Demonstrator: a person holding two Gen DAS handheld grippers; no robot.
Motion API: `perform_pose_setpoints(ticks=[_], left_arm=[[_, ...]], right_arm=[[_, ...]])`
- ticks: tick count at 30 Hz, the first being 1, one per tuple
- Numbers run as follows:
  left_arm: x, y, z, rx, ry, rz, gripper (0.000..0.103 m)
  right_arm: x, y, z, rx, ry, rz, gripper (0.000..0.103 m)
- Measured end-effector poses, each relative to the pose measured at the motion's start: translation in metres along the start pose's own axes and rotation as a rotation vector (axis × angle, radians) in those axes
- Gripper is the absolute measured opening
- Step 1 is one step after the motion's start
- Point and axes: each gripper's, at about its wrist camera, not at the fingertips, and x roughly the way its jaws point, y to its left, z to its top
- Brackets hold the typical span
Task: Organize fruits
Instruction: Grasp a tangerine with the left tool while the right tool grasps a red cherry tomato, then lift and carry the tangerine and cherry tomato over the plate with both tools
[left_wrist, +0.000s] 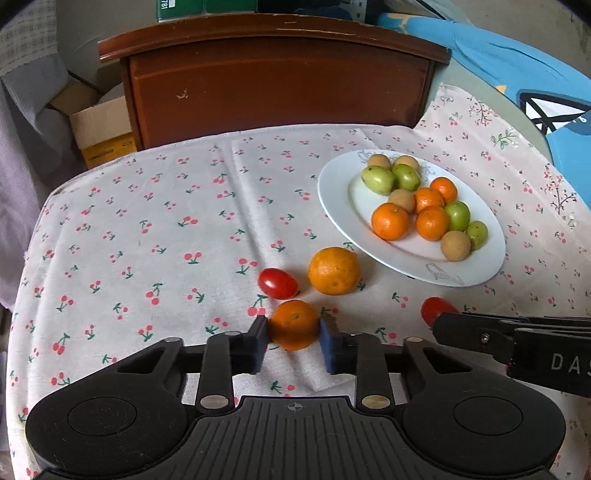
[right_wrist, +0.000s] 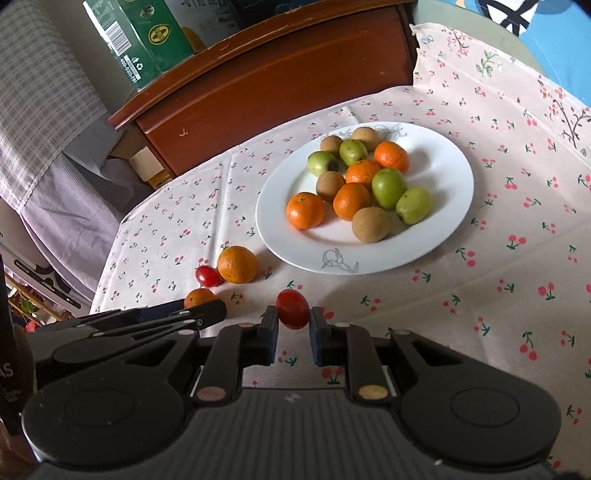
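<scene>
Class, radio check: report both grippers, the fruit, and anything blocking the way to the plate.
Left gripper shut on small mandarin. Right gripper shut on cherry tomato. Plate ahead, fruit piled mid-plate, near rim bare. Loose orange stands between left gripper and plate.

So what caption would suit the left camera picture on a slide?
Left tongs close around a small orange mandarin on the cherry-print tablecloth, beside the fruit-filled oval white plate.
</scene>
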Motion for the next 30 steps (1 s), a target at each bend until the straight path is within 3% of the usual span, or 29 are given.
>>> perform_pose_setpoints(ticks=[12,17,30], left_arm=[[-0.037,0.004,0.03,-0.074,-0.1,-0.011,0.026],[-0.051,0.004,0.049,-0.092,-0.131,-0.07,0.026],[-0.023,0.002,0.086,-0.106,-0.106,-0.111,0.026]], right_arm=[[-0.019,-0.006,0.019,0.066,-0.058,0.038,0.018],[-0.041,-0.008,0.043,0.059,-0.116,0.056,0.018],[-0.052,-0.041,0.082,0.072,-0.167,-0.016,0.018]])
